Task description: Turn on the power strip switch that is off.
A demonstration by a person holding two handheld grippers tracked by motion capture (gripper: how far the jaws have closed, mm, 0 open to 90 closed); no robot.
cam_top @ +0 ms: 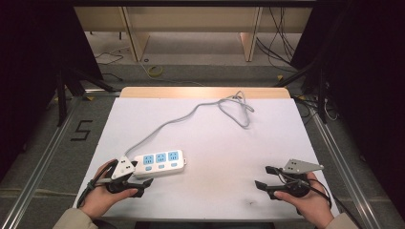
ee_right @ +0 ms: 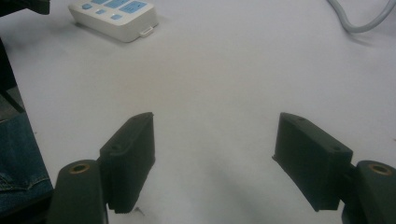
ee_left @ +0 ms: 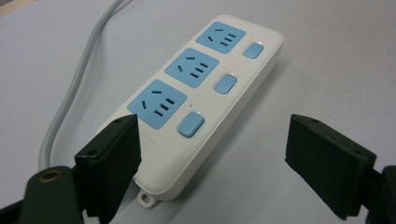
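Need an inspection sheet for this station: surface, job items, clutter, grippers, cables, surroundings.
Surface: white table top, a bare wood strip along the far edge, one small dark mark near the front edge.
Job's things: white power strip with three blue sockets and three blue buttons, lying flat at front left, nothing plugged in.
Clutter: nothing seen.
Grippers: left gripper open, its jaws on either side of the strip's near end, not pressing it; right gripper open over bare table at front right.
Cables: the strip's grey cord runs to the far edge and loops there.
Surroundings: grey floor with a yellow tape roll, loose wires, wooden furniture legs, a taped "5".
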